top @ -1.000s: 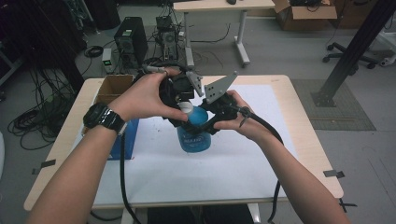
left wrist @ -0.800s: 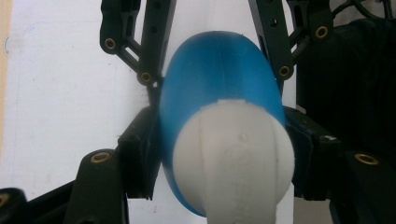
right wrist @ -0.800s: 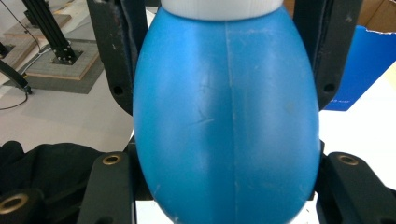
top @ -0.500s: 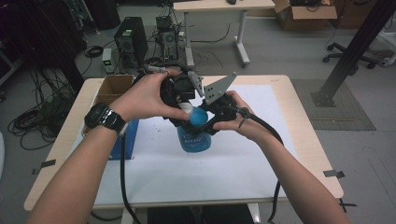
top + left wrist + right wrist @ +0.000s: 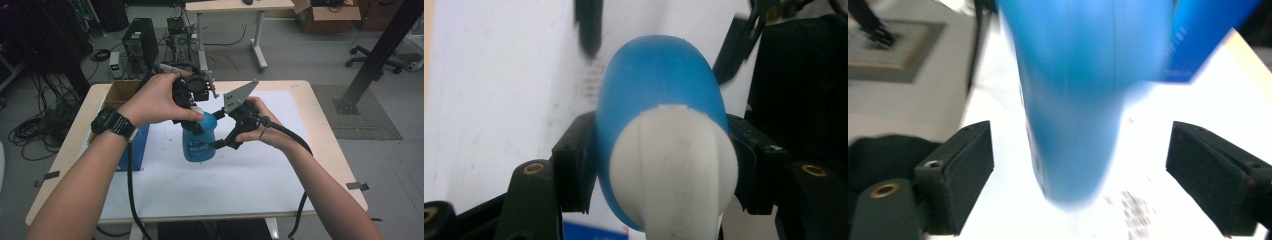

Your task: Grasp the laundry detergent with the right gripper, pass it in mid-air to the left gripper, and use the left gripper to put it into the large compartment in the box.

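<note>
A blue plastic bottle [image 5: 197,145] with a white cap [image 5: 674,165] hangs just above the white sheet at the table's middle. My left gripper [image 5: 192,107] comes down from above and is shut on the bottle's shoulder below the cap, with a pad pressed to each side in the left gripper view [image 5: 659,170]. My right gripper [image 5: 220,130] reaches in from the right at the bottle's body. Its jaws have just been opening. In the right gripper view they [image 5: 1080,180] stand wide, with the blurred bottle [image 5: 1083,100] between them and a gap on both sides.
A white sheet [image 5: 225,185] covers most of the wooden table [image 5: 325,135]. A flat blue box [image 5: 132,150] lies at the left, and an open cardboard box [image 5: 120,92] stands behind it. Black cables trail from both grippers toward the front edge.
The right gripper's jaws have spread away from the bottle's sides. The left gripper keeps its hold near the cap, and both hands stay about where they were.
</note>
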Motion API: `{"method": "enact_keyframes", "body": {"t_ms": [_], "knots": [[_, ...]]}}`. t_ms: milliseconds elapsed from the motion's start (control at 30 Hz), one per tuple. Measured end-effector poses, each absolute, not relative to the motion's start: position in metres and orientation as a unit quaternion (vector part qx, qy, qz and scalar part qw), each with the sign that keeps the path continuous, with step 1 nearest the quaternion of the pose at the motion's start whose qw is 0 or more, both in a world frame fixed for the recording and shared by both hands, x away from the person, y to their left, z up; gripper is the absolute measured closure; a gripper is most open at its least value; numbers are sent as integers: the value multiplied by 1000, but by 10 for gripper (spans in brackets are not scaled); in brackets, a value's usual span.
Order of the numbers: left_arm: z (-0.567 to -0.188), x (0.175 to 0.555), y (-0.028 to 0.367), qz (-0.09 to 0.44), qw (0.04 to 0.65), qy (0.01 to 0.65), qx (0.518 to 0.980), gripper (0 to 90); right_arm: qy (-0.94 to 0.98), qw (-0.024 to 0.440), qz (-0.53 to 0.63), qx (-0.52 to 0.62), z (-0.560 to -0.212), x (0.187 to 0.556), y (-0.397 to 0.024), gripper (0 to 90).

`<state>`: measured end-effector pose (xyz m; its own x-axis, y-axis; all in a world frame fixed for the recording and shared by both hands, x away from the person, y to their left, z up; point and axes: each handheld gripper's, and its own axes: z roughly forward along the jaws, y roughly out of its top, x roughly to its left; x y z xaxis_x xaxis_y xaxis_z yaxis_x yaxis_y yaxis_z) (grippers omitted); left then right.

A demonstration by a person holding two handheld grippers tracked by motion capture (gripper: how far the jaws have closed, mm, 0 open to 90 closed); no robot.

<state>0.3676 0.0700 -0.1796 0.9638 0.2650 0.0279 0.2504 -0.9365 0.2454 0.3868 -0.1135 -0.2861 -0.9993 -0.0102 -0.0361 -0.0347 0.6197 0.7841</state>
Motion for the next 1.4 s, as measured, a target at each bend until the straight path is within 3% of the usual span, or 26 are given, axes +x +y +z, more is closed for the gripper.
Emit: {"method": "enact_keyframes", "body": {"t_ms": [267,400,433,467,767,1000,1400], "knots": [[-151,377,96,53,101,236,965,380,924,34,381,15,-299,393,-150,91],[-130,385,122,75,100,341,932,380,931,43,360,30,-304,394,-169,92],[-130,385,122,75,100,341,932,380,931,43,360,30,-304,394,-169,92],[-122,389,134,81,99,387,913,381,933,44,355,37,-305,395,-176,92],[-99,398,191,90,103,565,814,380,931,57,352,71,-307,398,-211,98],[-91,401,223,99,108,632,761,380,929,62,354,88,-308,400,-229,99],[-97,406,257,103,102,685,714,380,927,66,354,101,-310,401,-249,99]]}}
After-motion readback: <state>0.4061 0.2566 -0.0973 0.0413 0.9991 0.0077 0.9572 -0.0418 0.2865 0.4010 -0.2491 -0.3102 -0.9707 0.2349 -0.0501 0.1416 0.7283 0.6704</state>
